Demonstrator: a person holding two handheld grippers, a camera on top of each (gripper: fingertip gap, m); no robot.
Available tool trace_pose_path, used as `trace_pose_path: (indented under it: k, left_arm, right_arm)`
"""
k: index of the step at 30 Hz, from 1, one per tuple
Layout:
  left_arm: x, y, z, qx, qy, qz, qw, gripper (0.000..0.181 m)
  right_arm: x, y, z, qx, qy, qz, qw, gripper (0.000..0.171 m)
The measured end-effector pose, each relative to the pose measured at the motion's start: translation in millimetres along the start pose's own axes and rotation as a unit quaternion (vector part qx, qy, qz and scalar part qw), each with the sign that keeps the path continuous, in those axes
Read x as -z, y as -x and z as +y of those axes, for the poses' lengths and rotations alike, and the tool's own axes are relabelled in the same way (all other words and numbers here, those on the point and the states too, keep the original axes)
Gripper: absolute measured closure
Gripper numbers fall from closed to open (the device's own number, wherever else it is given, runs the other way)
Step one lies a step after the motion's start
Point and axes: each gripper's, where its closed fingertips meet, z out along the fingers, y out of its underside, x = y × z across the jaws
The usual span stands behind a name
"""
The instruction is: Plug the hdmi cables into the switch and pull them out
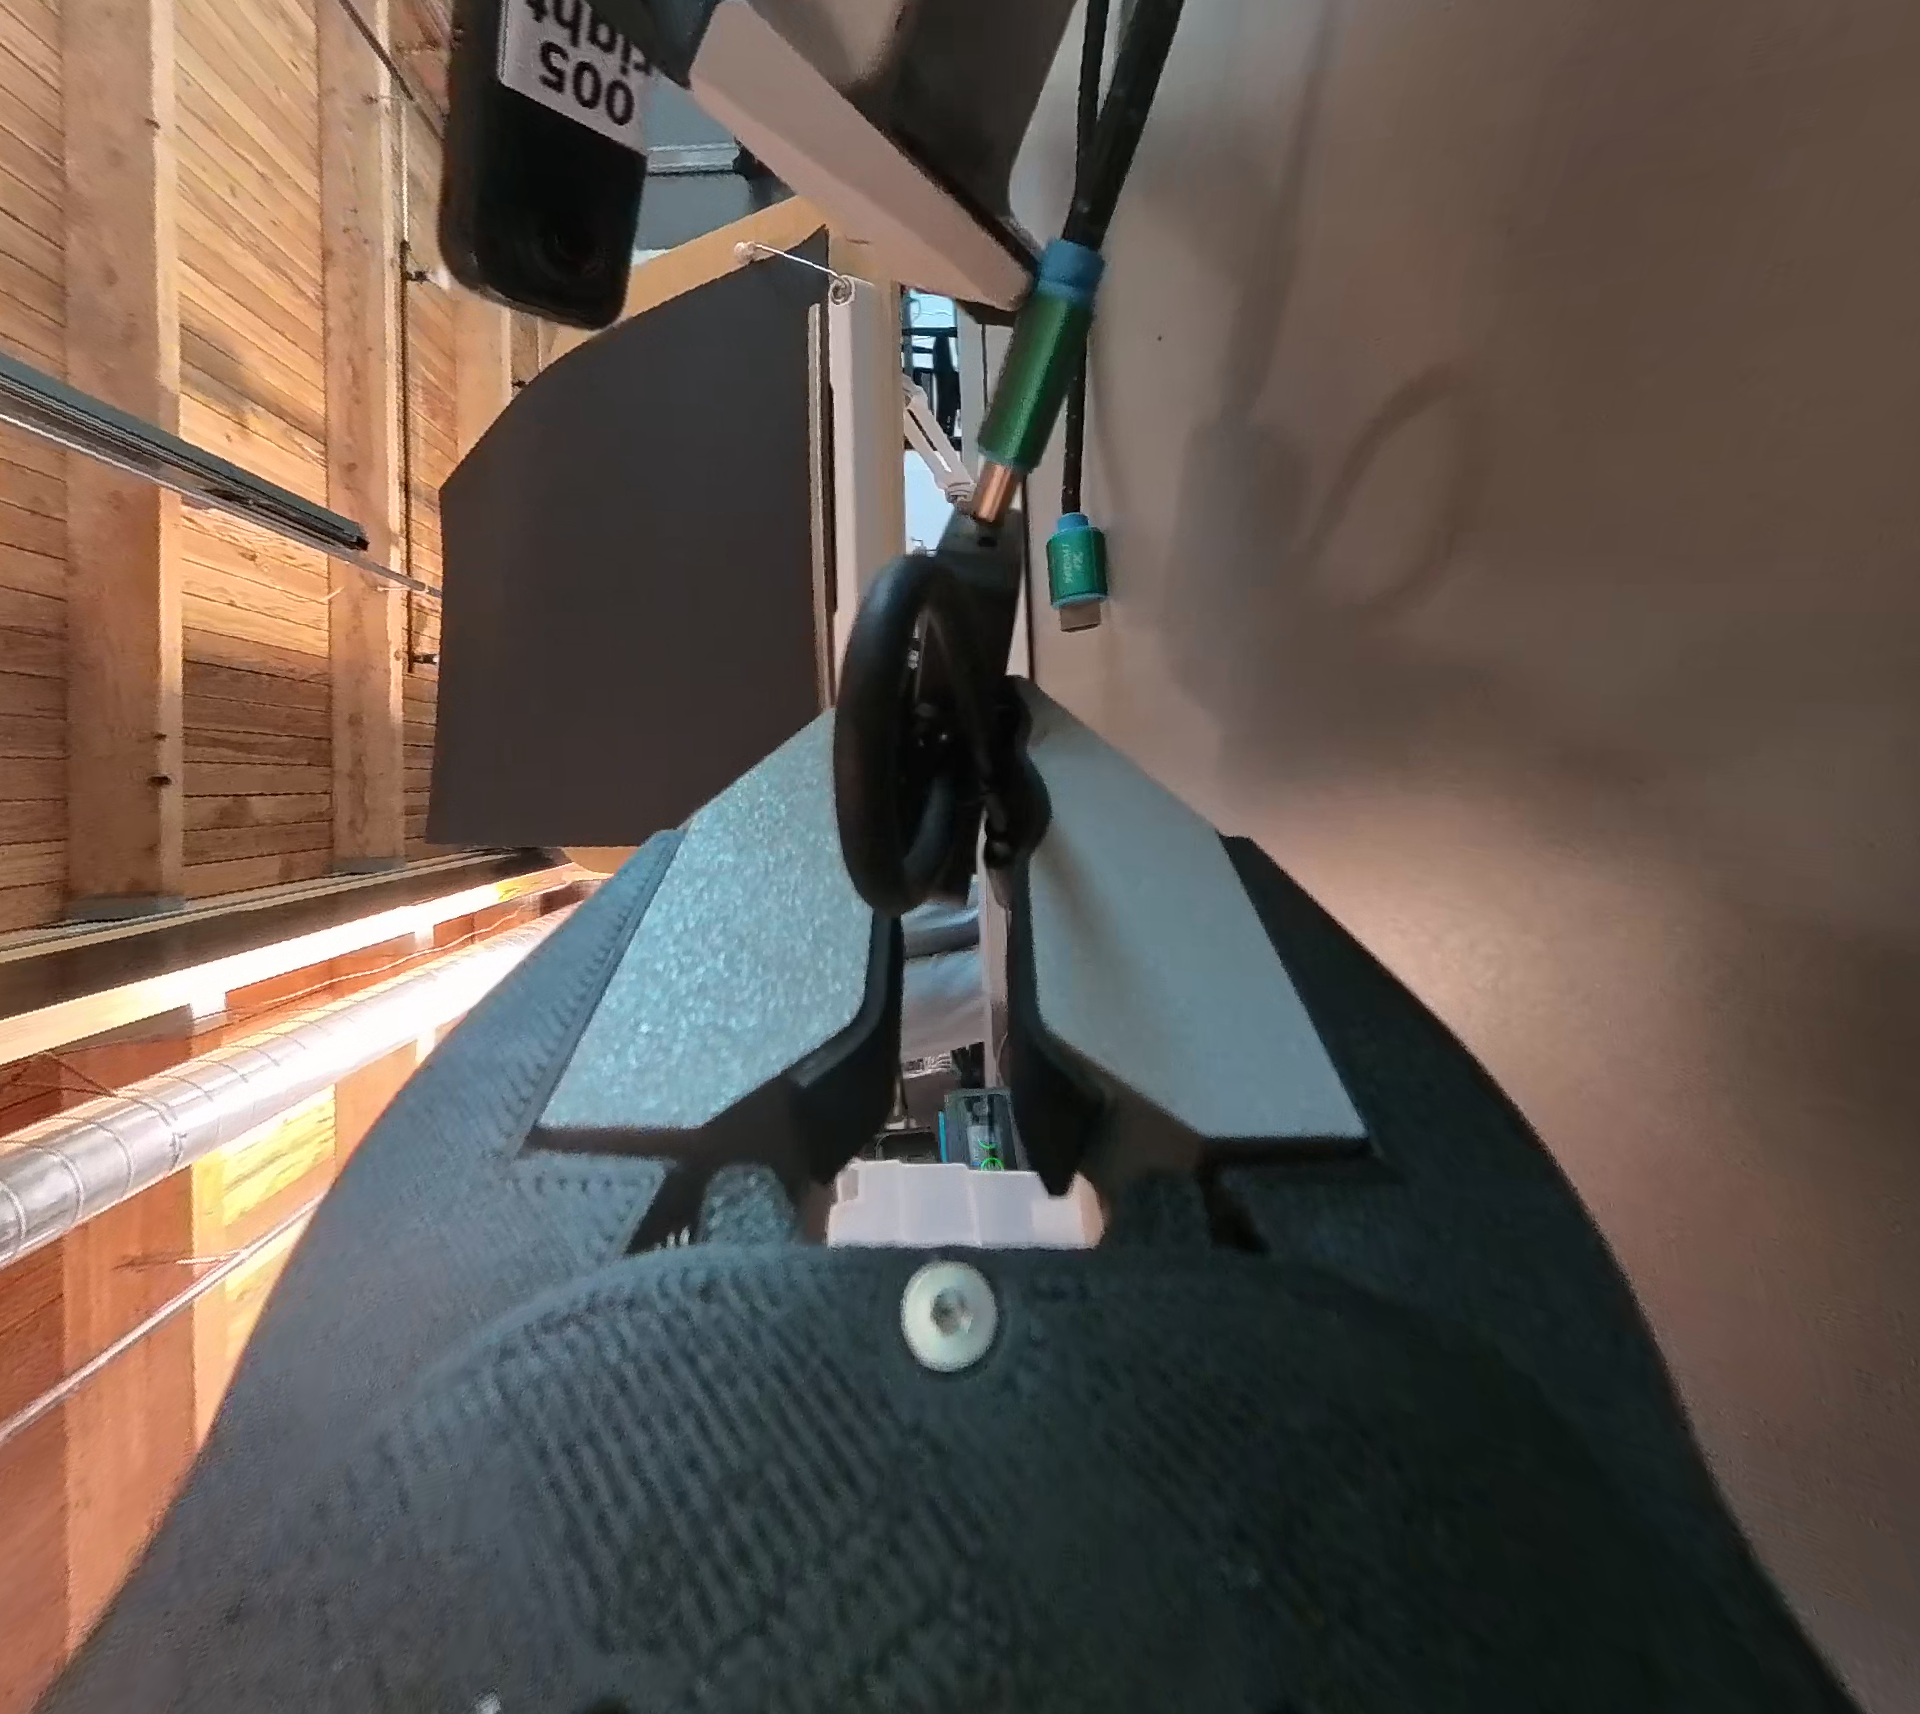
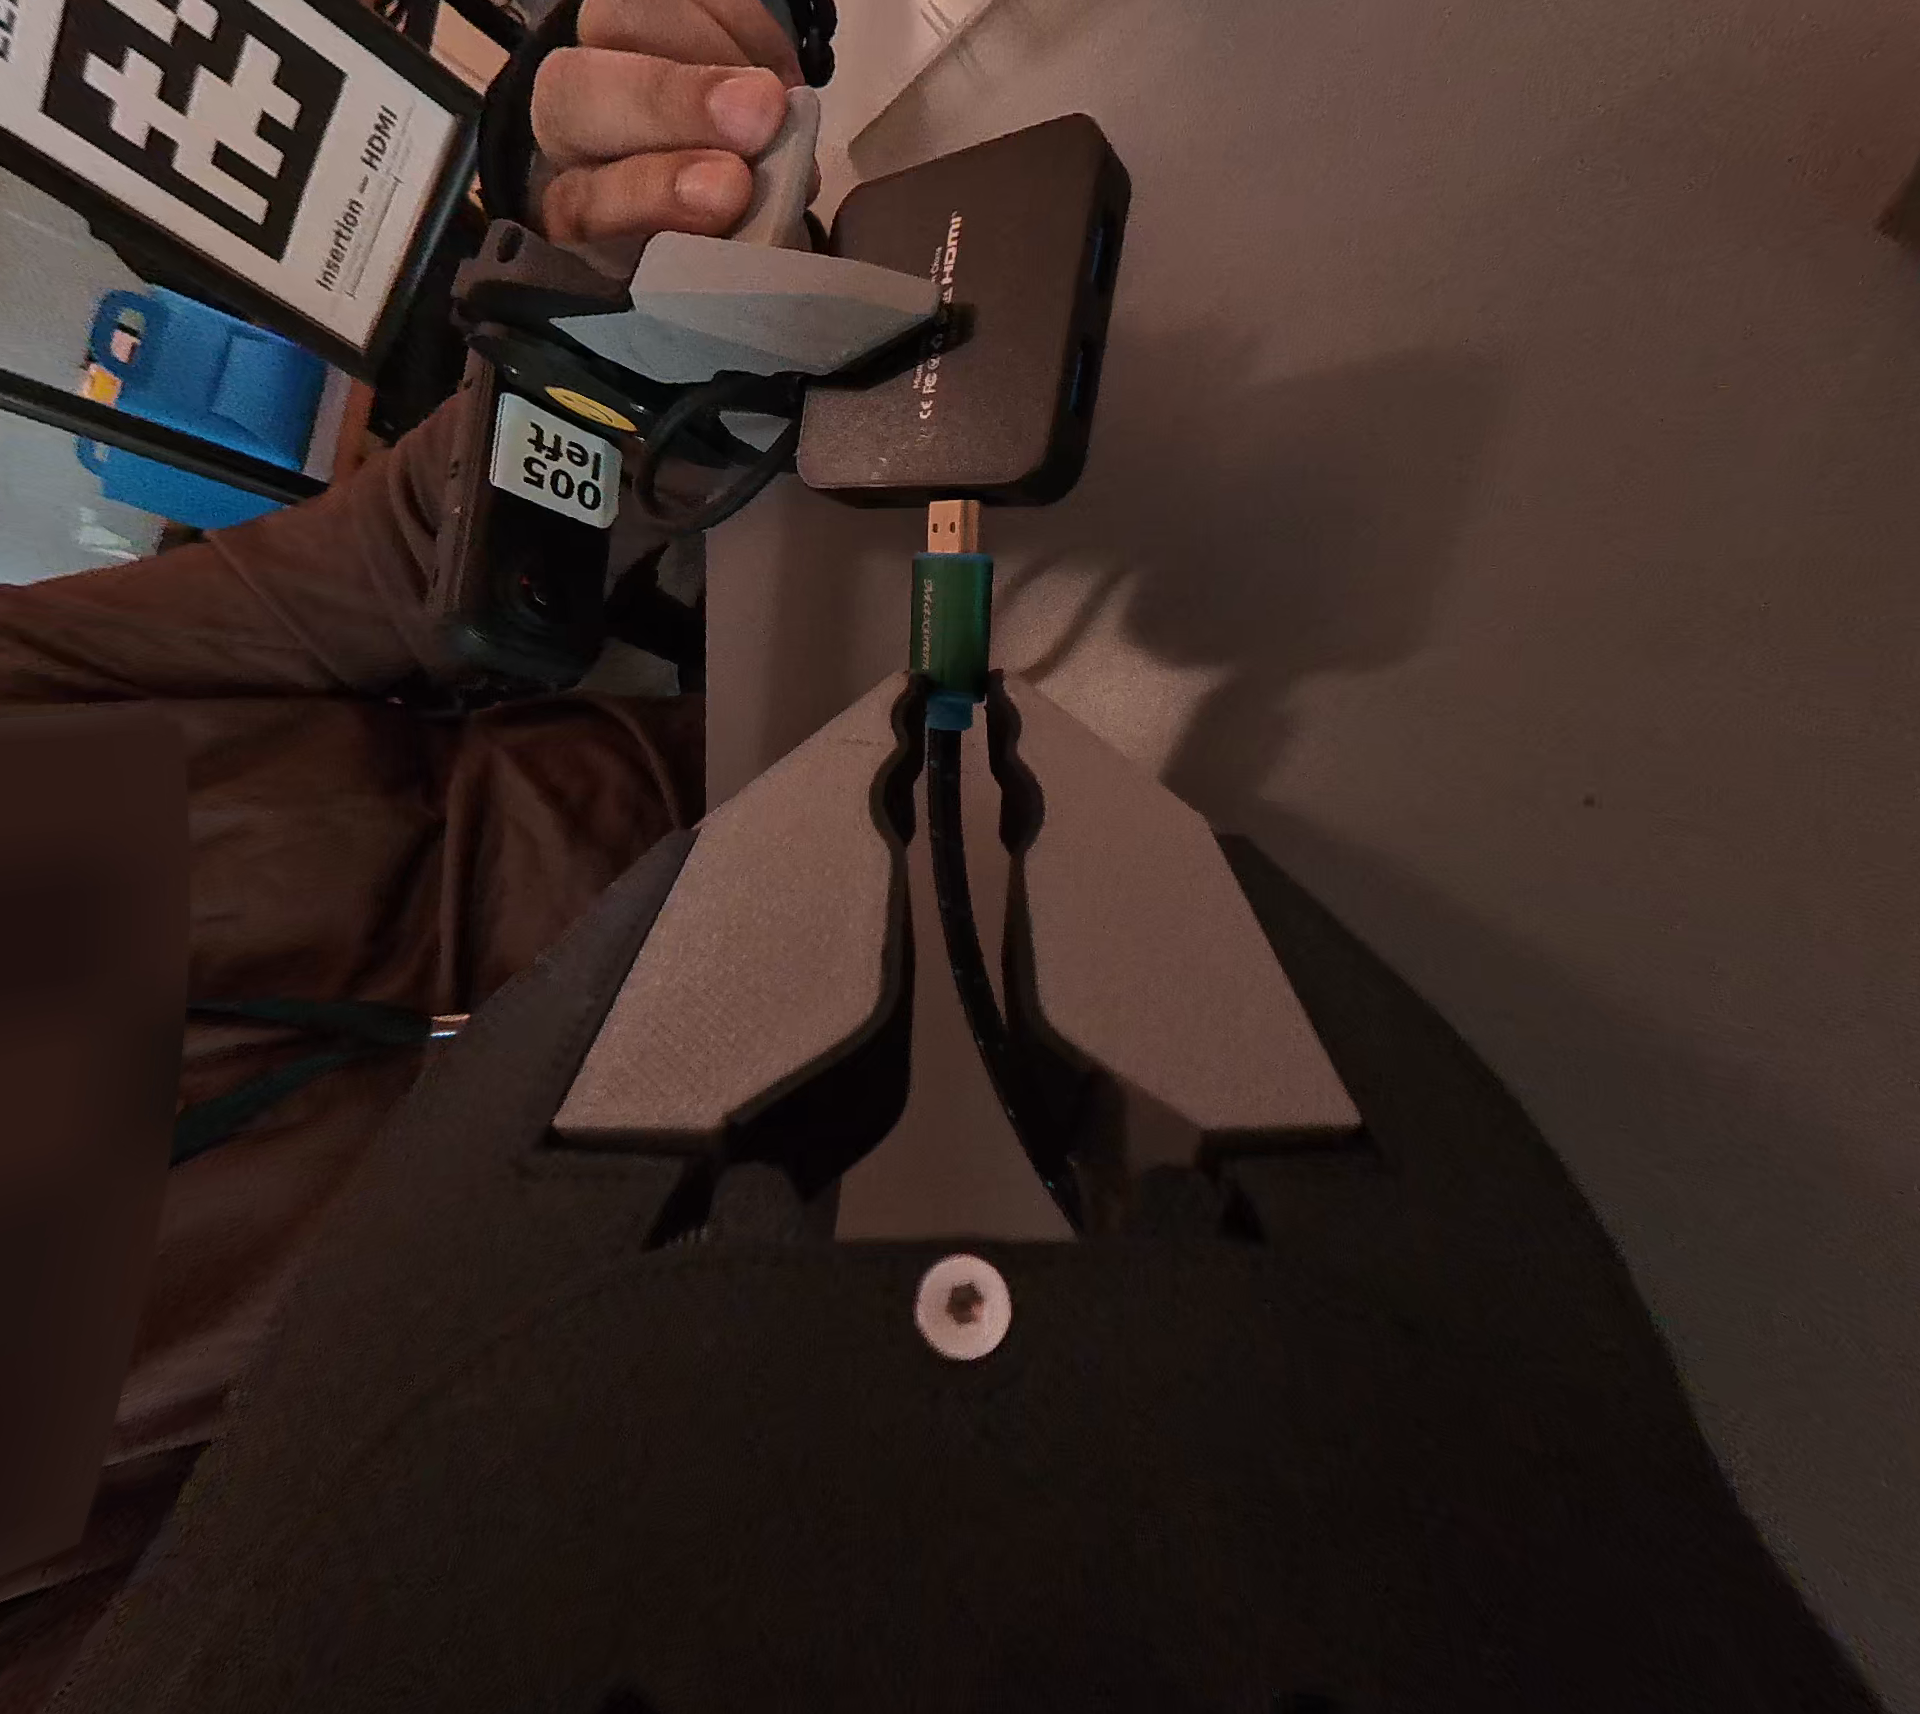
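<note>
My right gripper (image 2: pixel 948 690) is shut on a green HDMI plug (image 2: pixel 948 625) at its blue collar, with the black cable (image 2: pixel 961 885) running back between the fingers. The plug's gold tip (image 2: pixel 953 526) sits at the edge of the black switch (image 2: pixel 987 293), almost all of it still outside. My left gripper (image 2: pixel 930 329) is shut on the switch's side and holds it above the white table (image 2: pixel 1507 521). In the left wrist view the switch (image 1: pixel 977 563) is edge-on behind its coiled black lead (image 1: pixel 899 729), between my left gripper's fingers (image 1: pixel 935 714). A second green plug (image 1: pixel 1078 568) lies loose on the table.
A framed black-and-white marker board (image 2: pixel 208 85) and a blue object (image 2: pixel 197 407) stand behind the left gripper. A person's hand (image 2: pixel 655 106) and sleeve (image 2: pixel 260 625) show there. A wooden wall (image 1: pixel 208 314) and a dark panel (image 1: pixel 623 573) lie beyond the table (image 1: pixel 1455 625). My hands' fingertips stand some 6 cm from each other.
</note>
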Motion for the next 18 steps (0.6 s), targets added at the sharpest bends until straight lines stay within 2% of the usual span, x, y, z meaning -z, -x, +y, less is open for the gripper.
trace_pose_path:
  k: [18]
  left_arm:
    - [3.9,7.9,-2.6,0.006,-0.007,-0.018,1.0,0.168]
  right_arm:
    - [1.6,6.6,-1.6,0.004,-0.006,-0.022,1.0,0.163]
